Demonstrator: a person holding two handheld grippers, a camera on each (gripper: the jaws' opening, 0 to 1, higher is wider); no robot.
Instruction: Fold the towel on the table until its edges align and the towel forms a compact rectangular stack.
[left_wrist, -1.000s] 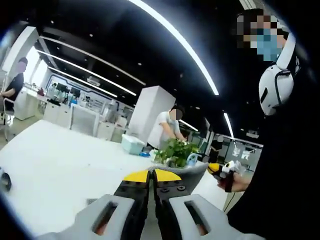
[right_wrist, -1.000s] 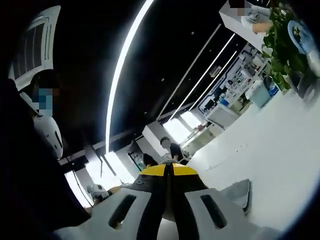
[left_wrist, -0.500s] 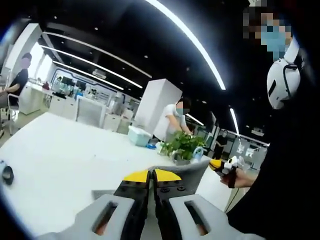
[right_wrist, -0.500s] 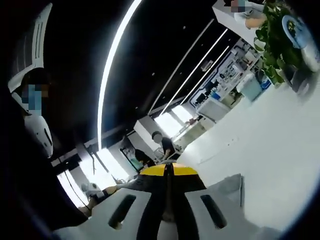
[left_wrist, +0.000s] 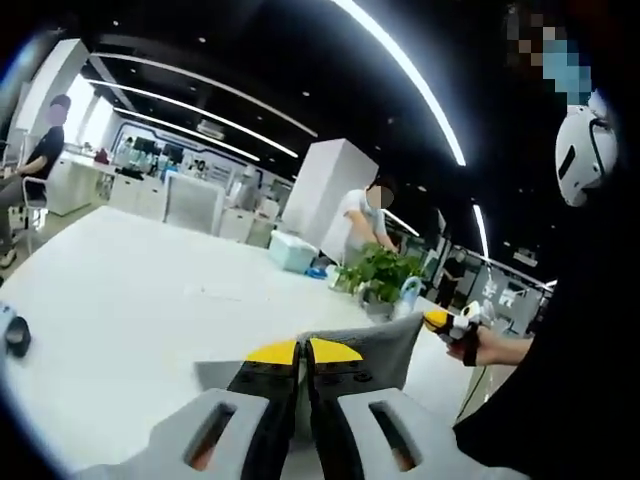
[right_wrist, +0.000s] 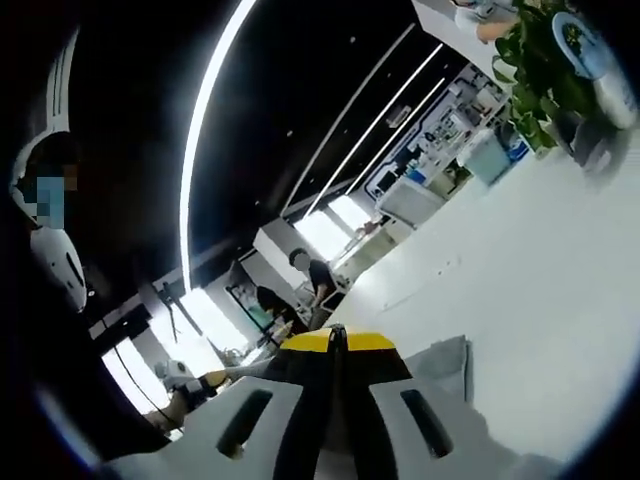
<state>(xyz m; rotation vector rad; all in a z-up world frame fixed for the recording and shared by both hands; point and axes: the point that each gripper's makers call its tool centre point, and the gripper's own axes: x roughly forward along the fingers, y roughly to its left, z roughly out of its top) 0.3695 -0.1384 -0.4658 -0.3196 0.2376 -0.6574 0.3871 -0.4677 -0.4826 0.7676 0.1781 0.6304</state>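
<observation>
- Above the white table (left_wrist: 120, 300), the left gripper (left_wrist: 303, 352) is keeping its yellow-tipped jaws pressed together on the grey towel (left_wrist: 375, 345), which is spreading out behind the tips and hanging over the table.
- In the right gripper view, the right gripper (right_wrist: 337, 344) is also clenching its jaws on the towel (right_wrist: 450, 365); a grey corner is showing just to the right of the jaws.
- In the left gripper view, the right gripper (left_wrist: 445, 322) is coming in from the right, held by a hand (left_wrist: 478, 346).
- At the far edge of the table, a green plant (left_wrist: 380, 275) is standing, and a person in a white shirt (left_wrist: 362, 218) is bending near it.
</observation>
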